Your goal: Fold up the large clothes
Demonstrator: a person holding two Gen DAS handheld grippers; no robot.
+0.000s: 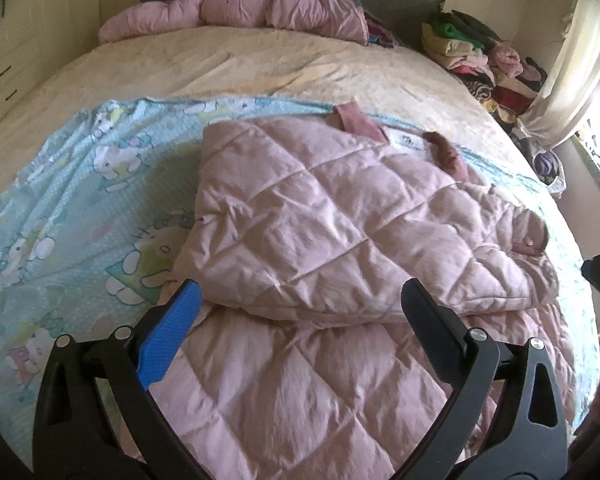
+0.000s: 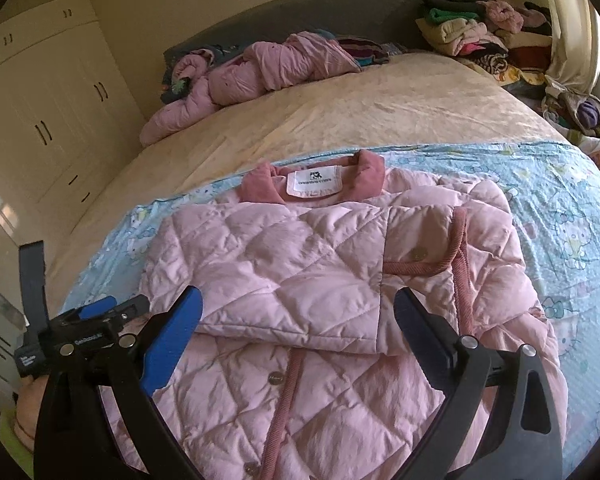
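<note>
A pink quilted coat (image 2: 300, 264) lies front up on a blue cartoon-print sheet (image 2: 560, 208), which is spread over the bed. Its darker pink collar (image 2: 312, 180) with a white label points toward the headboard. Both sleeves are folded across the chest, and the button placket (image 2: 288, 380) shows below them. My right gripper (image 2: 298, 300) hovers open above the lower edge of the folded sleeves with nothing between its fingers. My left gripper (image 1: 302, 292) is open too, above the coat's left half (image 1: 320, 216). It shows again as the left gripper (image 2: 116, 307) beside the coat, held in a hand (image 2: 28, 404).
A second pink padded coat (image 2: 260, 68) lies crumpled near the grey headboard (image 2: 300, 12). Stacks of folded clothes (image 2: 472, 32) and a bag of garments (image 2: 588, 120) crowd the far right corner. Cream wardrobes (image 2: 40, 120) line the left. The cream bedspread (image 2: 340, 112) stretches beyond the sheet.
</note>
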